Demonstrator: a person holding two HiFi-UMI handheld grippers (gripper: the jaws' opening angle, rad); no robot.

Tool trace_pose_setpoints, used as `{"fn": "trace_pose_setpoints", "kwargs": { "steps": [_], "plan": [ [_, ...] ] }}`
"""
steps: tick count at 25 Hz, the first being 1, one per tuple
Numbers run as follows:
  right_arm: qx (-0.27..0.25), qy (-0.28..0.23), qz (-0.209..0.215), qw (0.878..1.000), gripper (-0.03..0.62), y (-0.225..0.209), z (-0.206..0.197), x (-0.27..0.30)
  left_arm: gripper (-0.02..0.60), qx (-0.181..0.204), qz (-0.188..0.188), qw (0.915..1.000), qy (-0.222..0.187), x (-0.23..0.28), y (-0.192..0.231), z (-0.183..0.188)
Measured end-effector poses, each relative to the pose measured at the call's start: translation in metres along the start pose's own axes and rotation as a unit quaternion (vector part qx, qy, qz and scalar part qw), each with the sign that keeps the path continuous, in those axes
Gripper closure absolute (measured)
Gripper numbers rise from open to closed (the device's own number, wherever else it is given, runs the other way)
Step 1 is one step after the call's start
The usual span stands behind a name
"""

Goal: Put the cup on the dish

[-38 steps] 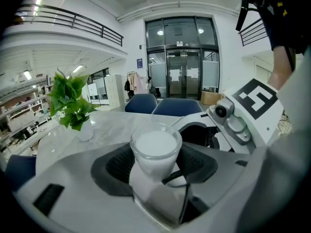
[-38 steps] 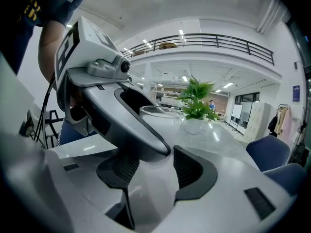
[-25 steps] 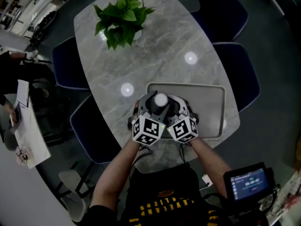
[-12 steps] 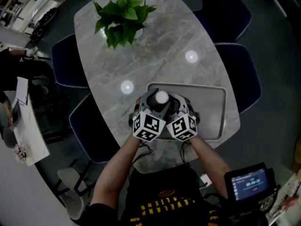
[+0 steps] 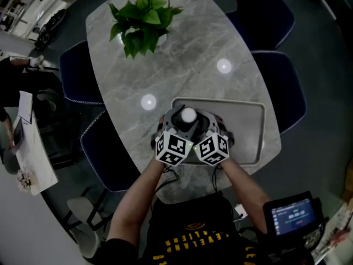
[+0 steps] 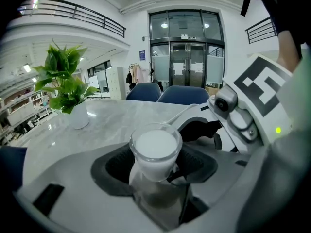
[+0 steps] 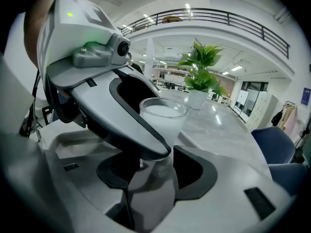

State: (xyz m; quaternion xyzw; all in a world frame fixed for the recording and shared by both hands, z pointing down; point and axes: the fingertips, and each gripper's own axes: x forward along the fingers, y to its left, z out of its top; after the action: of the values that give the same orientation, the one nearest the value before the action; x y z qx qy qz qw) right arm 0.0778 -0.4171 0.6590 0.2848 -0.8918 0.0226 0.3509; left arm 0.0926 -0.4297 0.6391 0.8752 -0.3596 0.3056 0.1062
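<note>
Head view: The left tongs (image 5: 181,123) and right tongs (image 5: 199,125) meet side by side over the left part of the grey rectangular dish (image 5: 242,101). The dish lies at the near edge of the marble desk (image 5: 182,65). The cup (image 5: 188,115), white at its mouth, stands upright between them, above the dish. Whether its base touches the dish cannot be told. The left forearm (image 5: 138,195) and right forearm (image 5: 245,184) run up from the body and converge, wrists close, marker cubes nearly touching. A potted plant (image 5: 140,18) stands well apart at the far end.

Left gripper view: The jaws are pinching the cup (image 6: 155,148) low on its glass body, dark pads against either side. The rim stands level.

Right gripper view: These jaws also appear closed on the cup (image 7: 163,116), from the opposite side. One jaw of the left tongs crosses in front of its wall.

Procedure, judged from the above: lower both tongs together and keep the rim level. Confirm that the base sits flat on the dish. Then spread one pair of jaws at a time and withdraw straight back, without brushing the glass.
</note>
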Motion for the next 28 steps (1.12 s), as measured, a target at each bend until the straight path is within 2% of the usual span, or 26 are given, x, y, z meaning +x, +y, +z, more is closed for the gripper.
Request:
{"fn": "trace_pose_setpoints", "kwargs": {
  "steps": [17,28],
  "plan": [
    [0.017,0.005,-0.004,1.0,0.375,-0.002,-0.001,0.0,0.314,-0.011,0.005,0.9999,0.002,0.001,0.002,-0.001],
    [0.026,0.013,-0.005,1.0,0.375,0.002,-0.002,-0.002,0.314,-0.058,0.014,0.9982,0.007,-0.01,0.009,-0.005]
  ]
}}
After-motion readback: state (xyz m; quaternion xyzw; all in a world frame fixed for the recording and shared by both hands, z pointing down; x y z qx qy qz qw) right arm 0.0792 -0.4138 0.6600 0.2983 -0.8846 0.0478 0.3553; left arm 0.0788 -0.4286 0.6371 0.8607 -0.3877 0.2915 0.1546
